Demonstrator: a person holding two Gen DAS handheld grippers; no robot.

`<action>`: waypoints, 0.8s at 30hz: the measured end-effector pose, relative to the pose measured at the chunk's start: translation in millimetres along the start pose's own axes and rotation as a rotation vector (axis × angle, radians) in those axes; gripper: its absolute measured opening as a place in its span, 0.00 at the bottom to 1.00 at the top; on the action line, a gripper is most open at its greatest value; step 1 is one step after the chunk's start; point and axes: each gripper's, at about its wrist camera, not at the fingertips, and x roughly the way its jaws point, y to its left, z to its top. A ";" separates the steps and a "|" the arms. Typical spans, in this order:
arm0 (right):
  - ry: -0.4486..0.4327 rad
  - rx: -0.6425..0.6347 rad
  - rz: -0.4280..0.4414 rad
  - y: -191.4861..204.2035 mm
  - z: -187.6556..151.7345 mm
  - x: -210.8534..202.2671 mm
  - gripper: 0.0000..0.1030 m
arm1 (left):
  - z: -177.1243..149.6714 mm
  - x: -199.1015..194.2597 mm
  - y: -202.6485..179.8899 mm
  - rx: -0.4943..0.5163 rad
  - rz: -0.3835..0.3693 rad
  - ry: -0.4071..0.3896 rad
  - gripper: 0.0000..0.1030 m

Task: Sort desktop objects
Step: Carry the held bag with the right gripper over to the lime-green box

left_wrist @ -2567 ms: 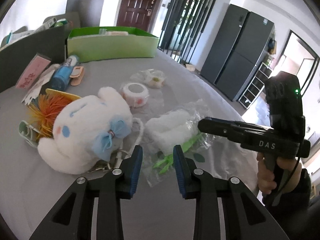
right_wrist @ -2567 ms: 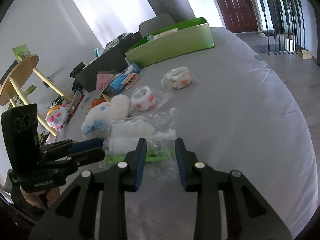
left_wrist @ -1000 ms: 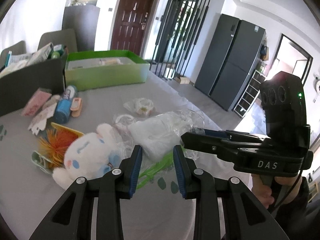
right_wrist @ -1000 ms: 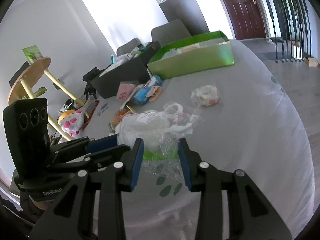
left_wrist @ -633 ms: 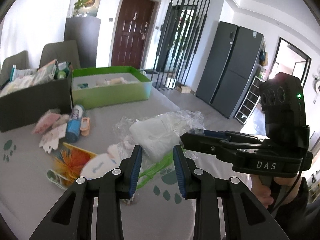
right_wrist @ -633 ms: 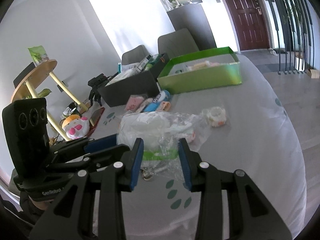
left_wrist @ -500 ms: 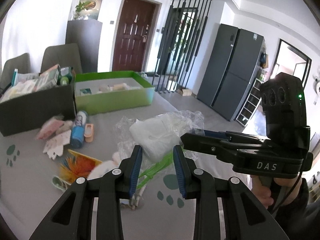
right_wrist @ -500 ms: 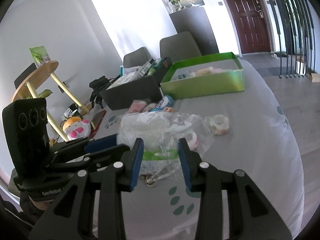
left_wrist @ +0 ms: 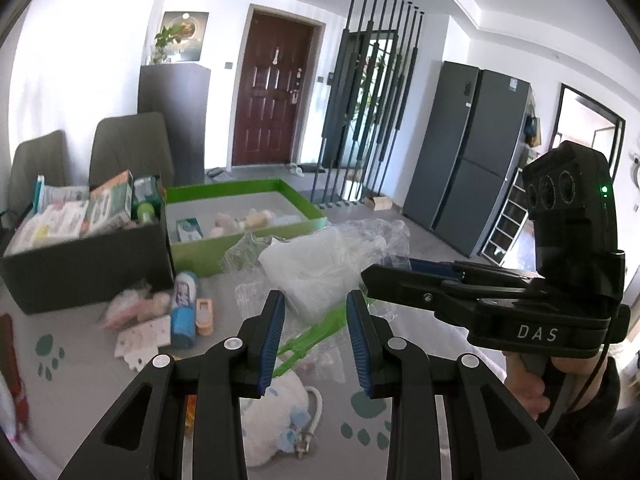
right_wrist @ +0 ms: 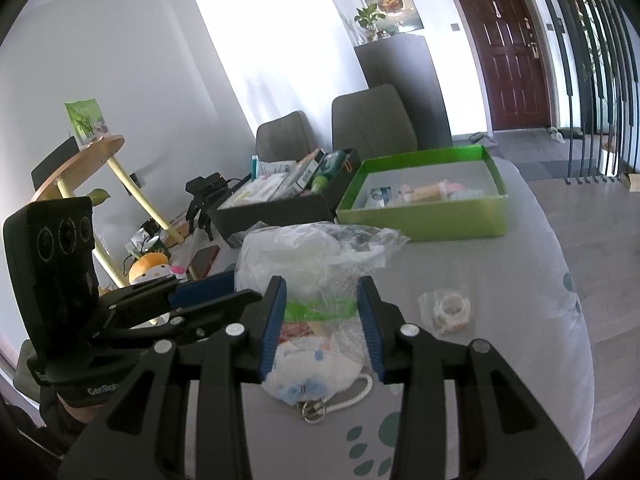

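A clear plastic bag with white padding and a green strip (left_wrist: 316,268) hangs in the air above the table; it also shows in the right wrist view (right_wrist: 312,264). My left gripper (left_wrist: 315,334) and my right gripper (right_wrist: 321,320) are each shut on the bag's lower edge, one from each side. Below lies a white plush toy with a blue bow (right_wrist: 316,380), also in the left wrist view (left_wrist: 276,416). A green box (right_wrist: 424,204) and a black box (right_wrist: 280,200) stand at the back.
A tape roll in a bag (right_wrist: 450,308) lies right of the plush. A blue tube (left_wrist: 184,312), a peach item (left_wrist: 205,316) and card packets (left_wrist: 138,338) lie before the black box (left_wrist: 80,264). The table's edge curves at right (right_wrist: 576,320).
Both grippers have lifted the bag higher off the table. The plush and small items now lie further below, and the inside of both boxes shows.
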 end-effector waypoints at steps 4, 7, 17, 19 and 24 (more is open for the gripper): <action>-0.017 -0.014 0.008 3.0 15.2 0.6 0.39 | 14.0 -3.1 3.6 0.011 0.007 -0.022 0.30; -0.033 -0.027 0.013 4.7 26.2 0.7 0.39 | 22.2 -4.5 4.7 0.021 0.017 -0.037 0.30; -0.088 -0.061 0.012 12.0 61.5 -1.8 0.41 | 55.4 -5.6 9.9 0.056 0.038 -0.084 0.30; -0.095 -0.069 0.009 13.1 67.8 -1.1 0.41 | 61.5 -4.2 12.0 0.064 0.039 -0.089 0.30; -0.112 -0.089 0.008 13.8 83.5 1.2 0.41 | 77.6 -1.6 20.4 0.070 0.039 -0.112 0.30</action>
